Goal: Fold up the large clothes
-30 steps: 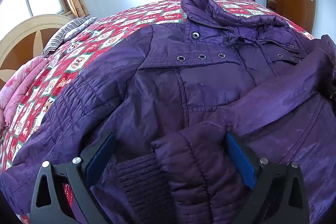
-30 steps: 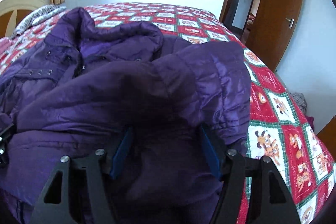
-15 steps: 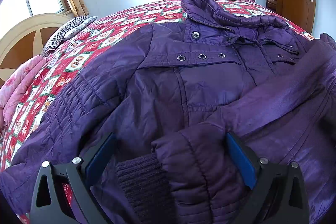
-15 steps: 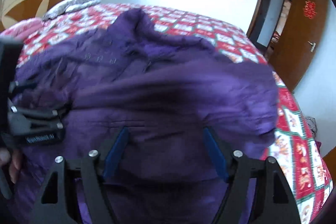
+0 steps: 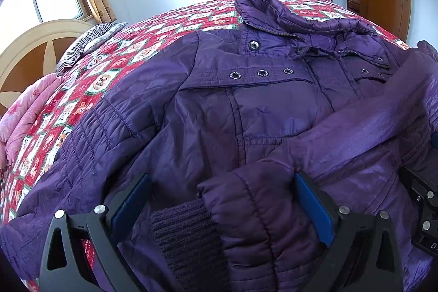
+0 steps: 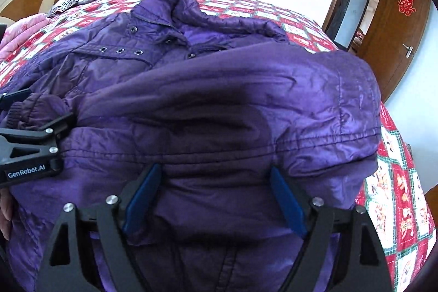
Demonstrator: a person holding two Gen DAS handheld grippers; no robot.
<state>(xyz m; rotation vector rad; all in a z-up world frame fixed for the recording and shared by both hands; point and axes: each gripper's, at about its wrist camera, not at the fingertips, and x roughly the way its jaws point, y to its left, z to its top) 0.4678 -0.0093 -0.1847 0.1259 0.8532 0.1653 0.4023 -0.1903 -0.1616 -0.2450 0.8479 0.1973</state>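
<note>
Red-and-white checked cartoon-print quilt (image 5: 98, 84) covering the bed; pink folded blanket (image 5: 24, 111) and grey striped pillow (image 5: 87, 43) lying by the cream-and-brown wooden headboard (image 5: 30, 51); brown wooden door (image 6: 394, 29) standing open.

Left gripper (image 5: 223, 205): matte black frame with triangular cut-outs in each arm; the fingers (image 5: 131, 203) carry flat blue pads.
Left gripper screws: round silver heads, two on each arm near the pad roots.
Left gripper marking: seen from the right wrist view, white lettering "GenRobot.AI" (image 6: 26, 171) on its black side.
Right gripper (image 6: 215, 199): same black frame, triangular cut-outs, silver screw heads, blue pads on the fingers (image 6: 287, 205).
Left hand (image 6: 6, 212): a sliver of bare skin at the frame edge, below the marked body.
</note>
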